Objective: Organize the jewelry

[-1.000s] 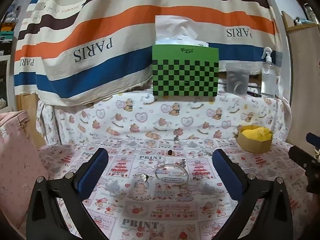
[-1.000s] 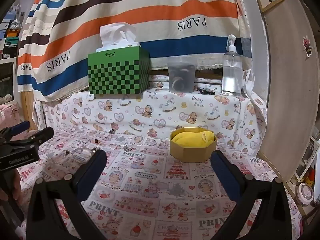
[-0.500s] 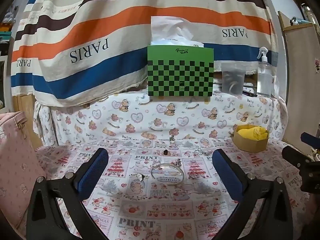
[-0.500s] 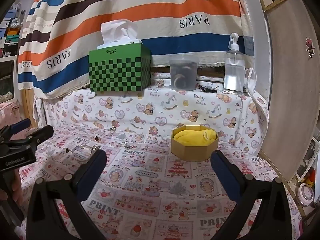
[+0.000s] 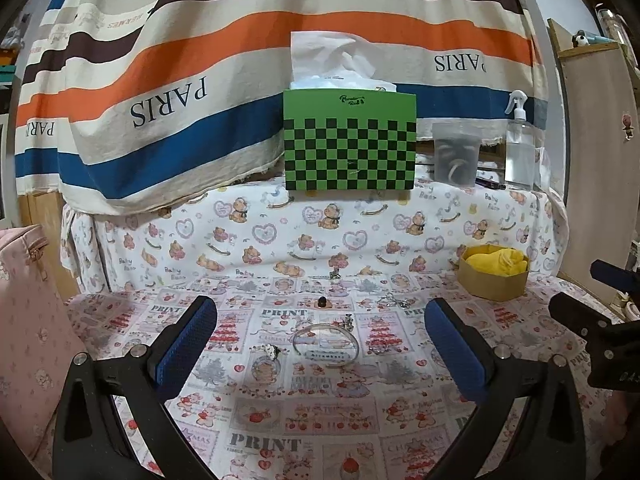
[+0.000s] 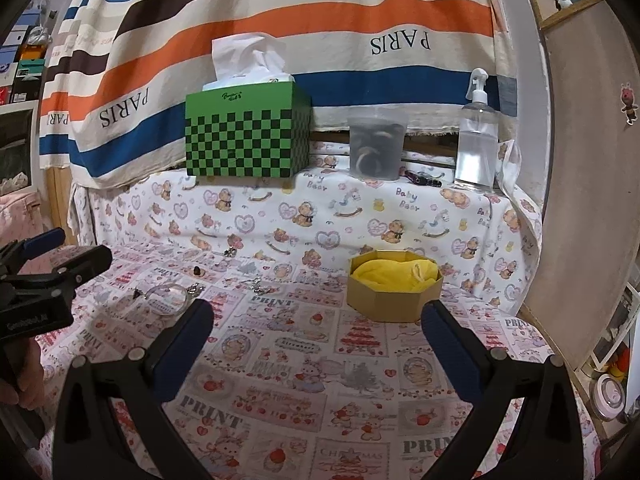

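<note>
Left wrist view: left gripper hangs above the printed cloth, fingers spread wide, nothing between them. Silver bangle lies flat on the cloth at frame centre, framed between the two blue pads. It reads as a flattened oval with its long axis running left-right across the frame; an opening in the band, if any, cannot be made out. Small ring lies just left of the bangle, a dark bead-like piece above it, a tangle of chain toward the right. Yellow-lined box sits at centre right, well apart from the bangle. Right wrist view: right gripper also wide and empty, with the box ahead of it, above frame centre. Judged step: pick up the bangle for the box. To do it well, descend straight, narrow the fingers across the short axis so the pads press on opposite sides of the band, keep tips low to the cloth, and avoid dragging the ring along.
</note>
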`<move>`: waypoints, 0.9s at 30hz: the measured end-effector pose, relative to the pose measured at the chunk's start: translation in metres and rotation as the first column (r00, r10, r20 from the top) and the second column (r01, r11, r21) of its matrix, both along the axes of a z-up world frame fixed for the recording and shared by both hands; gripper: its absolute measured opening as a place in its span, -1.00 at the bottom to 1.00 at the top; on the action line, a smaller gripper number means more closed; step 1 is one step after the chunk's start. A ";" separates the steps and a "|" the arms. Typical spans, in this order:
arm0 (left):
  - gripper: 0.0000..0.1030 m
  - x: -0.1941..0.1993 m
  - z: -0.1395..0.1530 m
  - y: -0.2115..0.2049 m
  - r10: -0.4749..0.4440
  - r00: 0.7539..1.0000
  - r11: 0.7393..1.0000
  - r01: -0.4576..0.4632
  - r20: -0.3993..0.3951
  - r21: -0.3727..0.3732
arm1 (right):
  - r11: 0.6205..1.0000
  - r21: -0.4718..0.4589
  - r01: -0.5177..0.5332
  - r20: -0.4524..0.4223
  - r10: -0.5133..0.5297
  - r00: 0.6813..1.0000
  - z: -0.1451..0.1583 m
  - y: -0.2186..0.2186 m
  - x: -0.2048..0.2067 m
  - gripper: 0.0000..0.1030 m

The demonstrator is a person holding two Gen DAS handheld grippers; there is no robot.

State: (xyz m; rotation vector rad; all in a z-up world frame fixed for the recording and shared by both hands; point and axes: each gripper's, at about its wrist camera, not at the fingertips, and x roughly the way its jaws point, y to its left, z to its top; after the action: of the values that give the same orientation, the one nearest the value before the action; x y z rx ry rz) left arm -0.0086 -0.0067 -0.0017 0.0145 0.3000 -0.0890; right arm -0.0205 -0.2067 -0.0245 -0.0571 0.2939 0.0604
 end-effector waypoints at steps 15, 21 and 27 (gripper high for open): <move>1.00 -0.004 0.001 0.000 -0.009 1.000 1.000 0.009 0.000 -0.002 | 1.000 0.016 0.009 -0.023 -0.009 1.000 -0.001 -0.003 0.002 1.00; 1.00 -0.003 0.002 0.001 -0.017 1.000 1.000 0.017 -0.006 -0.001 | 1.000 0.010 0.014 -0.047 -0.014 0.999 -0.001 -0.002 0.007 1.00; 1.00 -0.002 0.003 0.000 -0.015 1.000 1.000 0.015 -0.008 -0.002 | 0.999 0.018 0.027 -0.047 -0.026 0.999 -0.002 -0.004 0.006 1.00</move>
State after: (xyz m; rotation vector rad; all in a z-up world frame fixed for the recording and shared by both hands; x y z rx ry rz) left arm -0.0102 -0.0063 0.0018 0.0147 0.3081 -0.1044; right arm -0.0148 -0.2110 -0.0266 -0.0330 0.3408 0.0380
